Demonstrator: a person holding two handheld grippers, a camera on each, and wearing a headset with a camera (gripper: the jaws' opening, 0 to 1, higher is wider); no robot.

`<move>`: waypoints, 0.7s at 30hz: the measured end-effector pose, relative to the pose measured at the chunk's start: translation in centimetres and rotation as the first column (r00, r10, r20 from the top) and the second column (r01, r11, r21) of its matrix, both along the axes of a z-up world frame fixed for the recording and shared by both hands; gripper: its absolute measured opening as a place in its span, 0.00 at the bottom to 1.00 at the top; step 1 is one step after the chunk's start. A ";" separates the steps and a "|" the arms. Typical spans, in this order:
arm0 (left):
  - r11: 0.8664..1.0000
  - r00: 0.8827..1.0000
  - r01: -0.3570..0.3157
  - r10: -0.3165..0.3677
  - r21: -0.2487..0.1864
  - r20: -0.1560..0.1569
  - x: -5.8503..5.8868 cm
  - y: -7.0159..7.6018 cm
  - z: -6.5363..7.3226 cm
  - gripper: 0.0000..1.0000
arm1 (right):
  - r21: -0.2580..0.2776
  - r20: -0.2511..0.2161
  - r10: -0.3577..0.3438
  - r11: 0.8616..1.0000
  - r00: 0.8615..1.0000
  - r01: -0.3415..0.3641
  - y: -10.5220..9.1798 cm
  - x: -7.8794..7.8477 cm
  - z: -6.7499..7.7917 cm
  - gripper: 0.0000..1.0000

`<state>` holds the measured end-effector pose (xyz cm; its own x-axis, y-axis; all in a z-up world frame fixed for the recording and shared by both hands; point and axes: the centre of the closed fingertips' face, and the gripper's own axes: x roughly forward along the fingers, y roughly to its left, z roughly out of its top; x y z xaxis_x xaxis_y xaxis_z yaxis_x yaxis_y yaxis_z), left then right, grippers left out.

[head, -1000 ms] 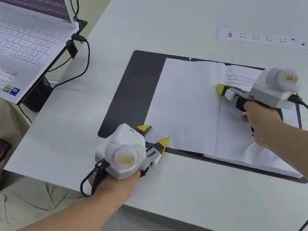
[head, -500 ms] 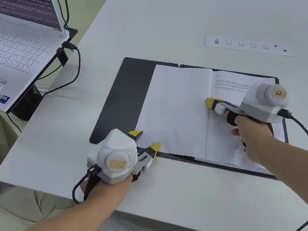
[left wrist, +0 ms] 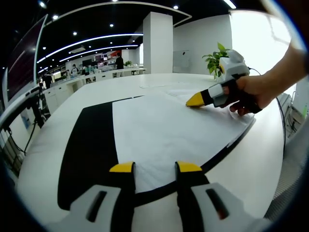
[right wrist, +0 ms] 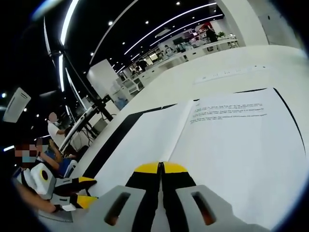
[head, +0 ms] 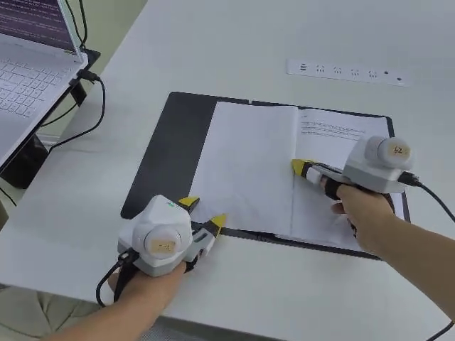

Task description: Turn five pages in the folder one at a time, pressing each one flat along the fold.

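Observation:
The black folder [head: 170,142] lies open on the white table. A blank white page [head: 242,163] lies turned to the left, and a page with a few printed lines [head: 341,131] lies to the right. My right gripper [head: 302,168] is shut, and its yellow tips rest on the paper at the fold [right wrist: 181,128]; its jaws [right wrist: 161,168] hold nothing. My left gripper [head: 203,212] is open at the folder's near edge, by the blank page's near left corner [left wrist: 145,174]. Its jaws [left wrist: 155,167] are empty. The right gripper [left wrist: 197,99] also appears in the left gripper view.
A white laptop [head: 28,78] with a plugged-in cable [head: 78,121] sits at the far left. A white power strip [head: 348,72] lies beyond the folder. The table's near edge [head: 284,312] runs just below both hands.
The head camera has shifted, moving the whole scene left and down. My shut right gripper has slid a little along the fold toward me. The left gripper holds its place by the folder.

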<state>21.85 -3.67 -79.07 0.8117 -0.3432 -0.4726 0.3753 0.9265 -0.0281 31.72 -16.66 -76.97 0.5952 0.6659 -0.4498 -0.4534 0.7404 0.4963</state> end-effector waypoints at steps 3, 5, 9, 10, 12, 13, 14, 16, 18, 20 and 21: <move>1.000 1.000 0.005 -0.005 0.002 0.002 0.0 0.0 0.1 0.31 | 0.002 -0.004 0.008 1.000 1.000 -0.008 0.1 -0.6 0.0 0.00; 1.000 1.000 0.007 -0.007 0.002 0.004 -0.1 0.0 0.1 0.32 | -0.001 -0.004 0.016 1.000 1.000 -0.016 0.1 -1.0 0.0 0.00; 1.000 1.000 0.006 -0.006 0.002 0.005 -0.1 -0.1 0.3 0.31 | -0.007 -0.008 0.025 1.000 1.000 -0.025 0.1 -1.7 -0.1 0.00; 1.000 1.000 0.004 -0.004 0.000 0.005 -0.1 -0.1 0.3 0.31 | -0.005 -0.009 0.028 1.000 1.000 -0.028 0.1 -2.0 -0.1 0.00; 1.000 1.000 0.005 -0.005 0.001 0.006 -0.1 -0.1 0.3 0.31 | 0.005 -0.019 0.034 0.999 0.999 -0.034 0.2 -2.4 0.0 0.00; 1.000 1.000 0.006 -0.006 0.002 0.007 -0.2 -0.1 0.3 0.31 | 0.010 -0.026 0.041 0.999 0.999 -0.041 0.4 -2.6 -0.1 0.00; 1.000 1.000 0.005 -0.005 0.000 0.007 -0.2 -0.1 0.4 0.31 | 0.001 -0.018 0.055 0.998 0.998 -0.055 0.5 -3.0 0.0 0.00; 1.000 1.000 0.005 -0.005 -0.001 0.009 -0.2 -0.1 0.4 0.31 | 0.004 -0.022 0.064 0.998 0.998 -0.063 0.8 -3.5 0.0 0.00; 1.000 1.000 0.003 -0.003 -0.002 0.010 -0.2 -0.1 0.4 0.31 | -0.002 -0.025 0.079 0.997 0.997 -0.079 0.9 -4.0 -0.1 0.00; 1.000 1.000 0.003 -0.003 -0.003 0.010 -0.2 -0.1 0.4 0.31 | -0.007 -0.020 0.090 0.996 0.996 -0.091 1.2 -4.6 -0.2 0.00; 1.000 1.000 0.003 -0.003 -0.002 0.010 -0.2 -0.1 0.4 0.31 | -0.008 -0.023 0.095 0.995 0.995 -0.095 1.2 -4.9 -0.2 0.00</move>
